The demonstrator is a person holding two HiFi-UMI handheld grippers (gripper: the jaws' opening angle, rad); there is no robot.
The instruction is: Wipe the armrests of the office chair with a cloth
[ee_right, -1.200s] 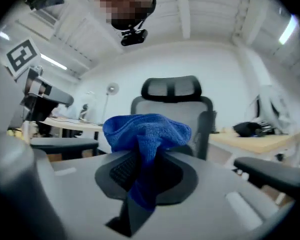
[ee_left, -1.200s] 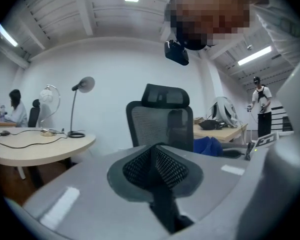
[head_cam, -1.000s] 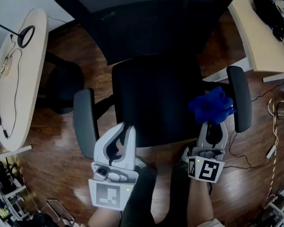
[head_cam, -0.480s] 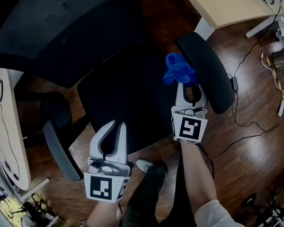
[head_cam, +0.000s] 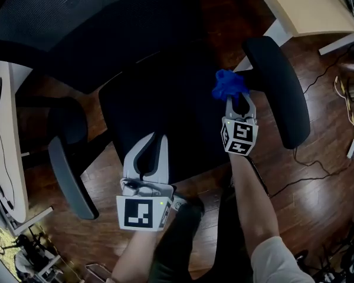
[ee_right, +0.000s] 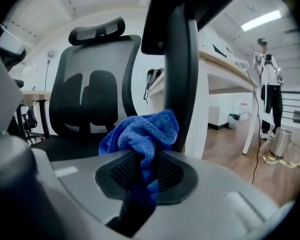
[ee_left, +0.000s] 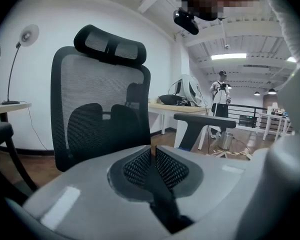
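A black office chair (head_cam: 159, 108) stands below me with a mesh back (ee_left: 97, 104). Its right armrest (head_cam: 277, 93) is a long dark pad, and the left armrest (head_cam: 71, 178) shows at the lower left. My right gripper (head_cam: 236, 99) is shut on a blue cloth (head_cam: 228, 84), which hangs just left of the right armrest's inner edge. In the right gripper view the blue cloth (ee_right: 140, 134) bunches between the jaws, close in front of the armrest's dark post (ee_right: 182, 69). My left gripper (head_cam: 148, 152) hovers over the seat's front edge, shut with nothing between its jaws.
A beige desk (head_cam: 307, 5) stands at the upper right, with cables (head_cam: 342, 128) trailing on the wooden floor. A second desk (head_cam: 3, 140) with a lamp lies at the left. A person (ee_right: 267, 91) stands far off in the room. My legs (head_cam: 189, 240) are below the seat.
The view has shifted a little. My right gripper has carried the blue cloth slightly right and up, staying beside the right armrest. The left gripper stays over the seat front.
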